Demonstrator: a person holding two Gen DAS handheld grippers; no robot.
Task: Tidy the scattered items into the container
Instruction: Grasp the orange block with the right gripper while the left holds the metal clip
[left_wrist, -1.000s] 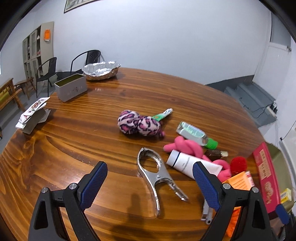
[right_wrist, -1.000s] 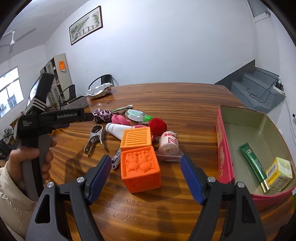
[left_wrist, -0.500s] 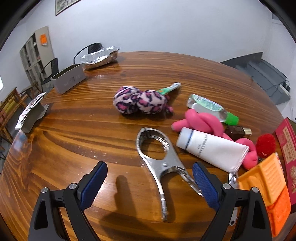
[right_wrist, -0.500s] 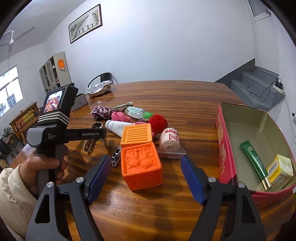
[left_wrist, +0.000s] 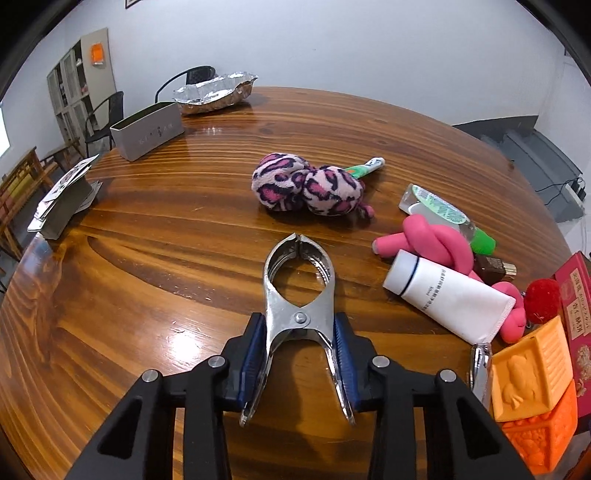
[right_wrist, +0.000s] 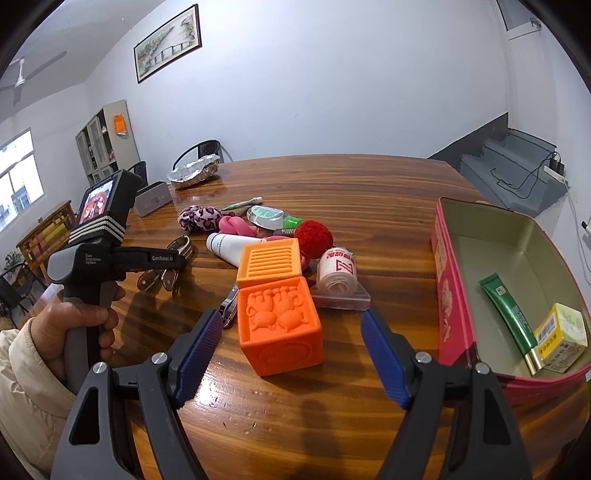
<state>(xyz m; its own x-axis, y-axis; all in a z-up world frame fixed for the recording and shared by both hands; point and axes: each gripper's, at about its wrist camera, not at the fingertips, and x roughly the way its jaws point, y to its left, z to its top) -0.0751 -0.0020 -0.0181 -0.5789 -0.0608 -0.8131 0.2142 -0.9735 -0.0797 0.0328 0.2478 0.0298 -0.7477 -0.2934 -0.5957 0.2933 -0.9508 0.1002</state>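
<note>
Now the left gripper (left_wrist: 299, 365) fingers are closing on the metal clamp (left_wrist: 299, 291); the right gripper (right_wrist: 291, 354) fingers gape empty.

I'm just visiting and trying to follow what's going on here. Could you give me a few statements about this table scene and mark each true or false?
1. The left gripper has a metal spring clamp between its closing jaws. True.
2. The right gripper holds the orange block. False: its jaws stand open, the block apart from them.
3. The pink tin holds a green tube and a yellow box. True.
4. The leopard-print plush lies inside the tin. False: it lies on the wooden table.
</note>
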